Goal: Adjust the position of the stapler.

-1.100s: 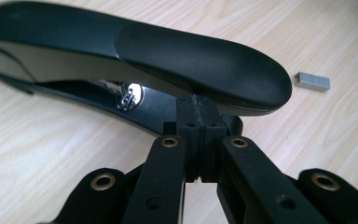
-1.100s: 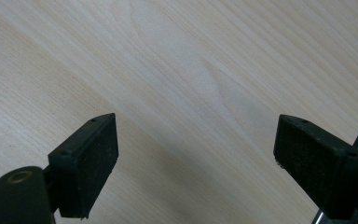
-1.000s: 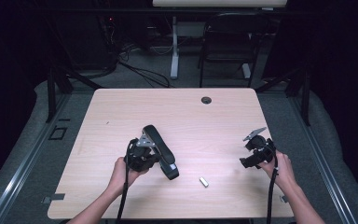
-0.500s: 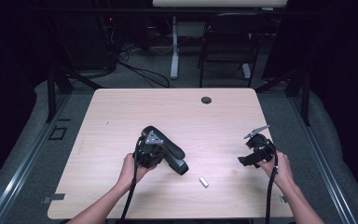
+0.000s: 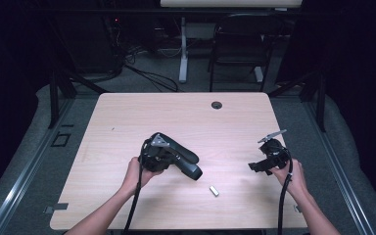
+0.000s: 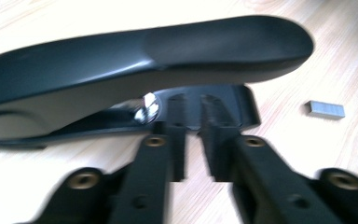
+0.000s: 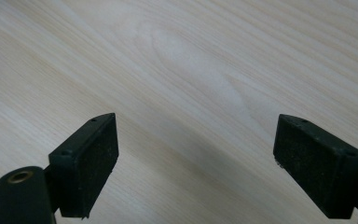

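Note:
A black stapler [image 5: 185, 161] [image 6: 144, 51] lies on the wooden table [image 5: 127, 117], slanting from centre toward the front right. My left gripper [image 5: 169, 158] [image 6: 192, 116] sits right against its left side, tips at the edge of the stapler's base. Its jaws have just been opening; a narrow gap separates the pads [image 6: 177, 135] and nothing is pinched between them. A small strip of staples [image 5: 214, 190] [image 6: 325, 109] rests just right of the stapler's front end. My right gripper [image 5: 255, 166] [image 7: 209, 158] hovers at the right of the table, wide open over bare wood.
A round cable hole [image 5: 217, 105] sits near the table's far edge. Beyond the table stand a chair and desk legs on the dark floor. Both forearms come in from the near edge, each with a black cable trailing down.
The left gripper shifted slightly right with the stapler, whose near end swung toward the staples. Its jaws then parted a little. The right gripper stayed put.

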